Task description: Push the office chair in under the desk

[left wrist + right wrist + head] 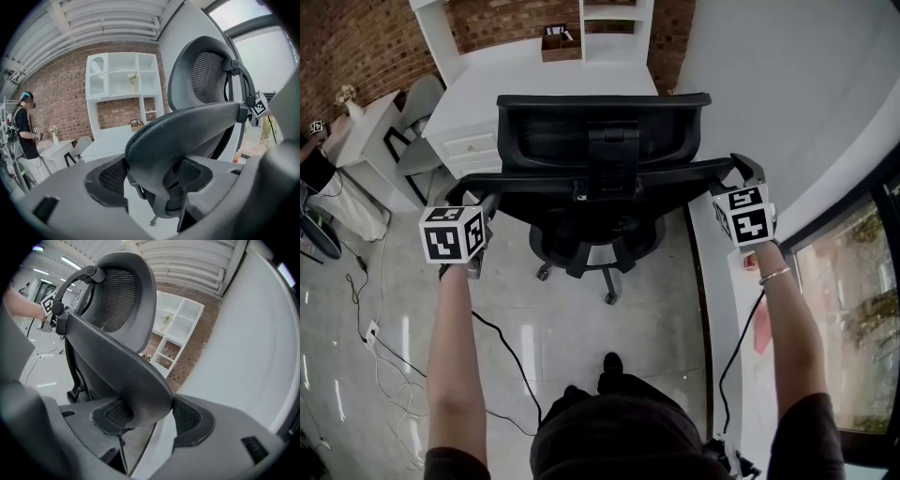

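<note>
Office chair [602, 141] blocks the desk [534, 86]; open floor [661, 314] lies behind it.

Bright, even daylight. In the left gripper [150, 176] view, a window [262, 56] up and right of the fingers [112, 176] is blown out white. Both gripper views bulge fisheye-style, with black corners. The fingers blur close to the lens; the office chair [187, 126] between them is sharper. In the head view, glare streaks the glossy floor [403, 347].

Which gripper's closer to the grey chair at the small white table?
Left. The left gripper holds the office chair at its left edge, toward the grey chair; the right gripper holds its opposite edge, beside the white wall.
</note>
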{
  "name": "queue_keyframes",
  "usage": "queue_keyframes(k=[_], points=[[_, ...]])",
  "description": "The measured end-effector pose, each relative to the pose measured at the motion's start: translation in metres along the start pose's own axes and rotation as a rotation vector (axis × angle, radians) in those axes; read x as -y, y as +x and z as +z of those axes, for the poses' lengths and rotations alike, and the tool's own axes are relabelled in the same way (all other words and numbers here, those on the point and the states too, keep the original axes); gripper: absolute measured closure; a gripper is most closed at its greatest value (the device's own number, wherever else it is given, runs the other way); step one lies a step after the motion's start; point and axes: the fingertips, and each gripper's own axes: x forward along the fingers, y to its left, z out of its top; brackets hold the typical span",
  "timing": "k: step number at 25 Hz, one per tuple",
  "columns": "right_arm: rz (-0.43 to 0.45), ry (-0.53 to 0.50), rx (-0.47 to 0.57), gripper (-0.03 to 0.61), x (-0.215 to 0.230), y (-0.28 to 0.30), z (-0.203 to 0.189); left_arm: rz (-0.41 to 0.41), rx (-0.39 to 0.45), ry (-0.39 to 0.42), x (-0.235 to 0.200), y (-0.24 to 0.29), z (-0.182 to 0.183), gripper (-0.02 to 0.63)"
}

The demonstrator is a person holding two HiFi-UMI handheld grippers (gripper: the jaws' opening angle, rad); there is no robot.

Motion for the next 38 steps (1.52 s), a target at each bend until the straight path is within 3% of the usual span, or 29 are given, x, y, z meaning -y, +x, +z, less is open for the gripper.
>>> queue_keyframes(k=[5,7,13,17,26,31,38], points=[[-0.011,0.246,0.027,0.331,-0.001,-0.017,-0.007,0.042,0.006,-0.023,-0.002,-0.022,-0.011,0.324],[-0.017,0.292,0.031,0.331,-0.005,-0.026,-0.009,0.051,0.007,-0.023,0.000,-0.032,-0.016,0.324],[-0.002,0.328,0.046,0.337,-0.048,-0.059,-0.010,0.022,0.025,-0.040,0.022,-0.058,-0.031,0.325],[0.039,0.401,0.073,0.381,-0.088,-0.085,-0.008,-0.022,0.052,-0.069,0.044,-0.075,-0.044,0.337],[0.086,0.453,0.086,0.539,-0.160,-0.140,-0.009,-0.119,0.090,-0.101,0.096,-0.118,-0.068,0.465],[0.119,0.500,0.078,0.558,-0.193,-0.166,-0.015,-0.172,0.111,-0.152,0.117,-0.143,-0.080,0.577],[0.158,0.516,0.132,0.574,-0.225,-0.205,-0.005,-0.199,0.149,-0.172,0.138,-0.182,-0.087,0.604]])
